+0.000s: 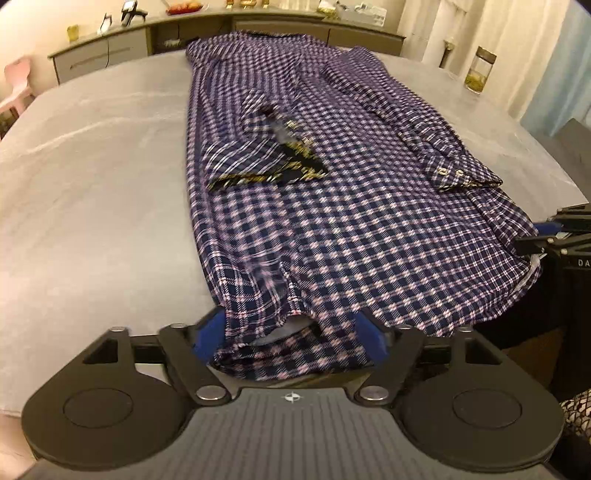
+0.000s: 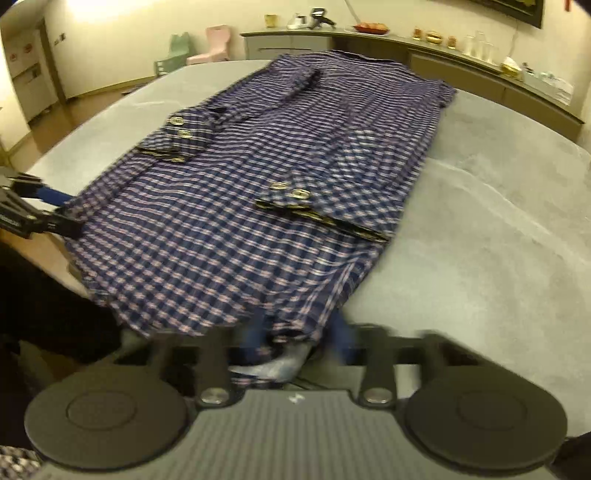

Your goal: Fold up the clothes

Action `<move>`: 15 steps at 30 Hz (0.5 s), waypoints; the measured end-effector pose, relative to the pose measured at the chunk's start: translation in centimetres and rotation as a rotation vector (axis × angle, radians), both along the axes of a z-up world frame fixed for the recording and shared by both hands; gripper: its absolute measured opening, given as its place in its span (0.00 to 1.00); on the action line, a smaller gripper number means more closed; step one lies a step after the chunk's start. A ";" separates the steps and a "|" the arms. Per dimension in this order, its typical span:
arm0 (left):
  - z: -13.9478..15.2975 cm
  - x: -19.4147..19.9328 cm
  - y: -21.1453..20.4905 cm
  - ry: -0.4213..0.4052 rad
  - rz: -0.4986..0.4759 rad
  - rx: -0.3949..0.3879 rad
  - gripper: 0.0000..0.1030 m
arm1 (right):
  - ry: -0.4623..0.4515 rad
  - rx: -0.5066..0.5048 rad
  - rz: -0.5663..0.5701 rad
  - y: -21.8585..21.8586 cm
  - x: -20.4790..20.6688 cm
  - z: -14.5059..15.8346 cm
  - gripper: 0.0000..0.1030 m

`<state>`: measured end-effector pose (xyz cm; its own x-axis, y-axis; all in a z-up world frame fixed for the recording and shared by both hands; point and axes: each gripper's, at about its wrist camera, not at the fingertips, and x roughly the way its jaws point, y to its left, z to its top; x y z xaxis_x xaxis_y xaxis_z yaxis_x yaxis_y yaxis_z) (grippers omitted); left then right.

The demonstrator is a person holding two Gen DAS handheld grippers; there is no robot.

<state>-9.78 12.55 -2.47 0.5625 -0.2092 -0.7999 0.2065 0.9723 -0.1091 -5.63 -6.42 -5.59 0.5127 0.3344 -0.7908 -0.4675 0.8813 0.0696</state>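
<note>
Grey desk (image 1: 92, 177), its cloth-like top faintly streaked, filling most of both views. Beyond its far edge, a long grey sideboard (image 1: 110, 48) with drawer fronts runs along the cream wall. On the sideboard: a yellow cup (image 1: 72, 33), a plate of orange food (image 2: 370, 27), small golden ornaments (image 2: 433, 37) and clear glasses (image 2: 479, 46). Far left, beside the sideboard, a pink chair (image 2: 212, 46) and, next to it, a green chair (image 2: 176, 51). Far right in the left wrist view, a glass jar (image 1: 480, 70) with yellowish contents near pale curtains (image 1: 517, 37).
</note>
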 end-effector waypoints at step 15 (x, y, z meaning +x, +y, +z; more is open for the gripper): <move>9.0 21.1 8.6 -0.181 0.224 -0.377 0.06 | -0.085 0.395 -0.143 -8.3 20.4 11.4 0.06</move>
<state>11.33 21.18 6.52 0.7506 -0.3237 -0.5761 0.0443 0.8945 -0.4449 14.78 -14.73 5.82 0.6335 0.5239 -0.5693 -0.3612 0.8510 0.3812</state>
